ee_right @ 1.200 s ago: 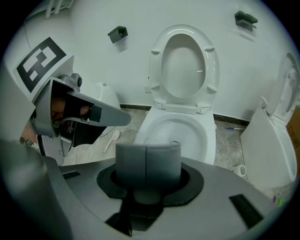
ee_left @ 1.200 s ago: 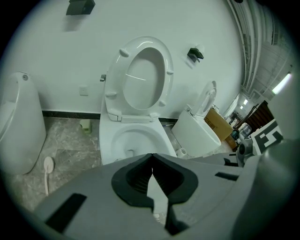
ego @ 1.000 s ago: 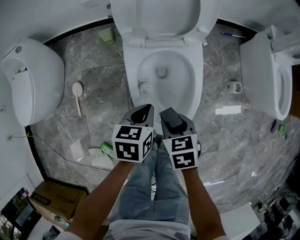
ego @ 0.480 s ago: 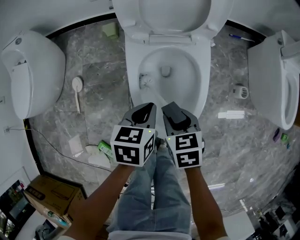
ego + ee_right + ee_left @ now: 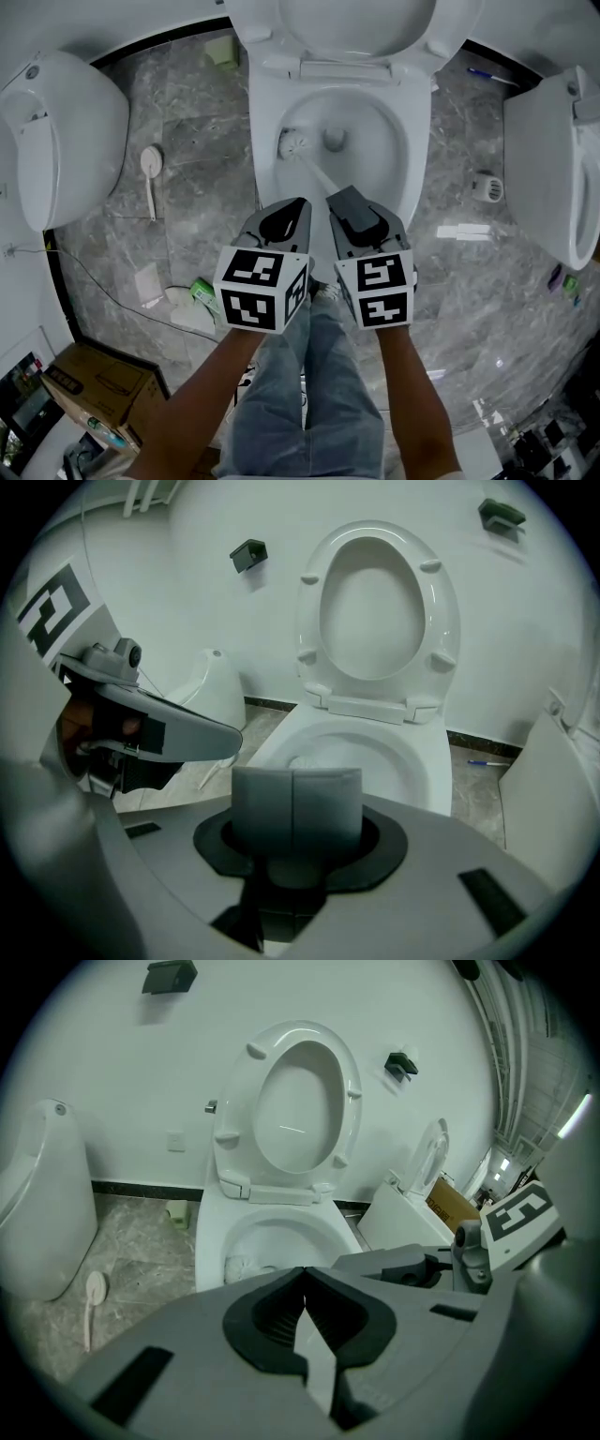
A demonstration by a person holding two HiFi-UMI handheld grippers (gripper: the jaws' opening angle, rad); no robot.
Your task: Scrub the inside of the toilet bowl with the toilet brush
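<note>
The white toilet bowl stands open ahead of me, seat and lid raised. The toilet brush head rests against the bowl's left inner wall, beside the drain hole. Its white handle slants back toward my grippers. My left gripper is shut on the handle; in the left gripper view a white strip of handle shows between the closed jaws of this gripper, with the brush head beyond. My right gripper hovers right beside it, shut, its pads pressed together with nothing between them.
A white urinal stands to the left and another toilet to the right. On the marble floor lie a white scoop-shaped tool, a green packet, a cable, a floor drain and a blue pen. A cardboard box sits at bottom left.
Both grippers have pushed forward toward the bowl. The brush head has slid farther in along the bowl's left wall, toward the drain hole.
</note>
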